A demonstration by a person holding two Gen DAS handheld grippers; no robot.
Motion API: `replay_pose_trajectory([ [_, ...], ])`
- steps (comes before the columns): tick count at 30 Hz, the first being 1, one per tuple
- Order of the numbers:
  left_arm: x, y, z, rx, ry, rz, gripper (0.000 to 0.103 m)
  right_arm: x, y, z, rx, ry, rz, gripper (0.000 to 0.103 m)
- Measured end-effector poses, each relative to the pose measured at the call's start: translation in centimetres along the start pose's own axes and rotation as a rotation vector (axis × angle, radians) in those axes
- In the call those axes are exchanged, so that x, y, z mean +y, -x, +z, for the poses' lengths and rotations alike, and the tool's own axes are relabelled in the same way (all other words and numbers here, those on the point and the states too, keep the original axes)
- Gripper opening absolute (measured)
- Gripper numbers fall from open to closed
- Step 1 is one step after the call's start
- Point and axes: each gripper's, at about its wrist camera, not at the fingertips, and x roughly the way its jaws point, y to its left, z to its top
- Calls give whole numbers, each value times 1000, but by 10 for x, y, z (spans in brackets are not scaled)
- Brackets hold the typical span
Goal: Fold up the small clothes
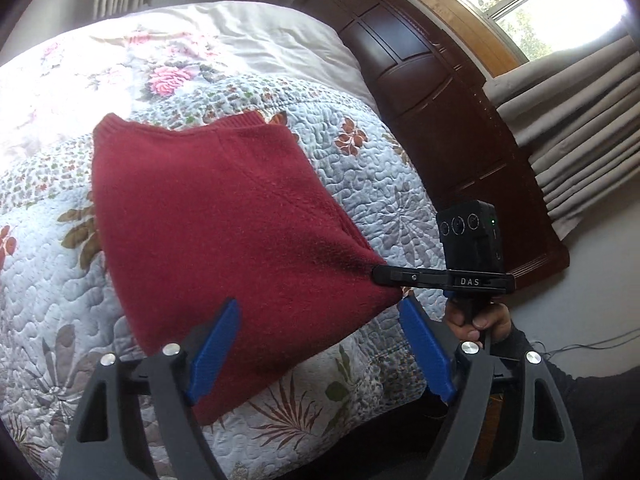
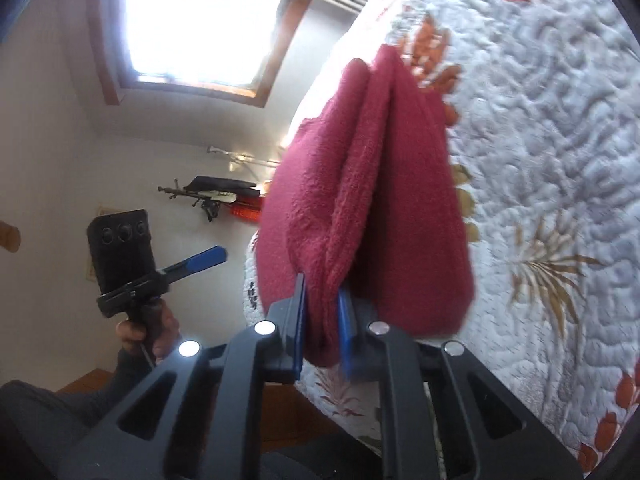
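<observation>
A dark red knit sweater, folded into layers, lies on the floral quilted bed. My left gripper is open just above the sweater's near edge, its blue pads apart and holding nothing. My right gripper comes in from the right and pinches the sweater's near right corner. In the right wrist view the right gripper is shut on the bunched layers of the red sweater, which look slightly lifted there. The left gripper shows at the left, held by a hand.
A dark wooden bed board runs along the bed's right side, with a window and pale curtains behind it. White bedding covers the far end. A person's dark sleeve and the floor lie at lower right.
</observation>
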Motion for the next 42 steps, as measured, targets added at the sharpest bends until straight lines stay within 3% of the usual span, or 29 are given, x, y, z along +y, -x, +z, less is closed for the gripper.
replay_pose_trajectory([
  [5, 0, -38, -8, 88, -8, -41, 81, -60, -32, -7, 56, -119, -121, 12],
  [7, 4, -52, -14, 123, 7, -46, 81, -49, -29, -7, 56, -77, -124, 14],
  [9, 9, -63, -20, 146, 14, -35, 81, -32, -12, 2, 19, -51, -103, 29],
  [11, 15, -69, -25, 158, 31, -46, 81, -15, 7, 22, -70, -22, -120, 40],
  [12, 17, -72, -27, 155, 39, -53, 81, -6, 8, 36, -97, -7, -116, 40],
  [17, 16, -76, -30, 159, 43, -73, 81, 16, -30, 96, -62, 52, -151, 48],
  [18, 14, -76, -29, 159, 38, -78, 81, 17, -41, 106, -38, 57, -160, 47],
  [19, 11, -75, -29, 159, 32, -83, 81, 19, -50, 111, -19, 64, -167, 40],
  [20, 11, -74, -28, 156, 30, -88, 81, 22, -51, 118, -4, 78, -178, 8],
  [23, 3, -64, -27, 129, 21, -121, 81, 34, -37, 126, -59, 137, -215, 7],
  [25, -1, -58, -27, 110, 15, -145, 82, 16, -20, 135, -83, 85, -256, 7],
  [27, 1, -60, -29, 106, 24, -152, 82, -12, -26, 134, -66, 38, -291, 7],
  [29, 5, -63, -29, 117, 37, -143, 82, -22, -35, 126, -39, 20, -263, 10],
  [31, 8, -61, -29, 113, 49, -147, 82, -13, -21, 119, -76, 29, -200, 18],
  [33, 9, -55, -28, 102, 57, -159, 82, -1, -2, 107, -99, 40, -179, 41],
  [37, 11, -38, -25, 46, 73, -199, 82, -2, 18, 56, -44, 56, -197, 45],
  [39, 19, -38, -25, 36, 101, -191, 82, -8, 6, 25, 12, 43, -202, 54],
  [40, 24, -41, -26, 38, 124, -183, 82, -9, -4, 12, 33, 44, -199, 53],
  [42, 36, -48, -28, 46, 172, -174, 82, -24, -19, -2, 82, 14, -183, 9],
])
